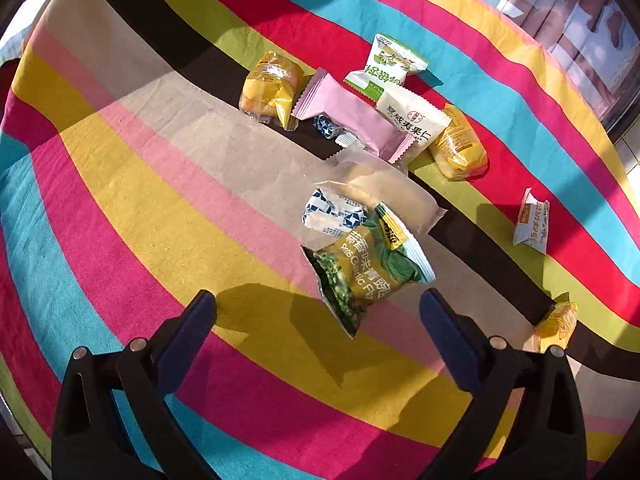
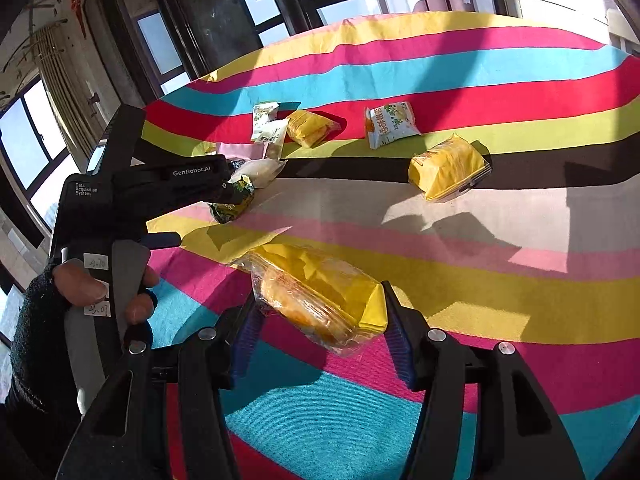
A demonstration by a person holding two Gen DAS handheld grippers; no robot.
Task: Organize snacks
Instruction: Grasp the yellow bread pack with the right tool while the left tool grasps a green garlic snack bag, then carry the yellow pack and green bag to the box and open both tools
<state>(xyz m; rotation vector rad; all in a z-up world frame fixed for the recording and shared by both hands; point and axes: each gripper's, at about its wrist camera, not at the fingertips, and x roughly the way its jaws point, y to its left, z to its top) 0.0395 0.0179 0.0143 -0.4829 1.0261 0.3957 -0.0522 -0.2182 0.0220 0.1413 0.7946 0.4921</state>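
In the left wrist view my left gripper [image 1: 318, 304] is open and empty, just in front of a green pea snack packet [image 1: 360, 276] lying on the striped cloth [image 1: 120, 200]. Behind it lie a blue-white candy [image 1: 334, 214], a pink packet [image 1: 352, 118], a white nut packet [image 1: 414, 118], a green-white packet [image 1: 384, 64] and yellow cake packets [image 1: 270, 88]. In the right wrist view my right gripper [image 2: 320, 304] is shut on a yellow cake packet [image 2: 316, 292], held above the cloth. The left gripper [image 2: 192, 184] shows there too, beside the green packet [image 2: 234, 200].
Another yellow cake packet [image 2: 448, 168] and a small white-green packet [image 2: 390, 124] lie apart on the right of the cloth. The snack pile [image 2: 272, 132] sits at the far left. Windows and a door stand beyond the table's far edge [image 2: 400, 16].
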